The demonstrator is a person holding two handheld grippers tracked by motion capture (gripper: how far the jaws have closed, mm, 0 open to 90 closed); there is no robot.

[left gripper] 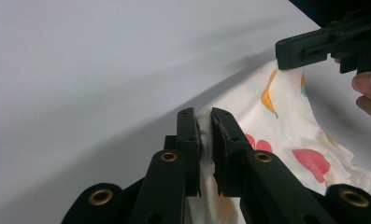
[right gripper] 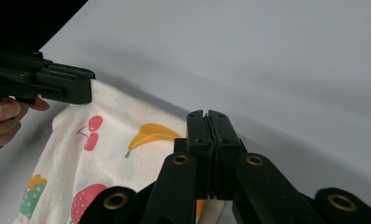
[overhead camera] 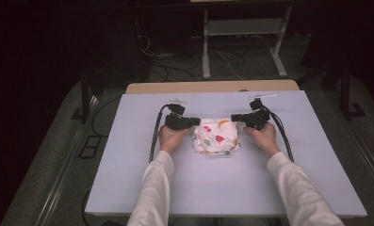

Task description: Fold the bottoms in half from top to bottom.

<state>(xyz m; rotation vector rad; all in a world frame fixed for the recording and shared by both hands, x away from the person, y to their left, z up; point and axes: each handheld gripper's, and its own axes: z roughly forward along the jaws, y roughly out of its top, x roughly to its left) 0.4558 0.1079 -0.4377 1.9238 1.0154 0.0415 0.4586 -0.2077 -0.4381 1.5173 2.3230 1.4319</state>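
Observation:
A white cloth [overhead camera: 215,136] printed with fruit lies folded in the middle of the pale table [overhead camera: 222,188]. My left gripper [overhead camera: 197,121] is shut on the cloth's far left corner, and cloth [left gripper: 286,126] shows pinched between its jaws [left gripper: 205,116]. My right gripper [overhead camera: 233,117] is shut on the far right corner. In the right gripper view the cloth [right gripper: 108,154] hangs below and left of the closed jaws [right gripper: 207,115]. The far edge of the cloth is stretched between the two grippers and lifted slightly.
A wooden strip [overhead camera: 213,86] borders the table's far edge. Black cables [overhead camera: 155,132] trail from both grippers across the table. Beyond the table, a white frame [overhead camera: 243,42] and cables stand on the dark floor.

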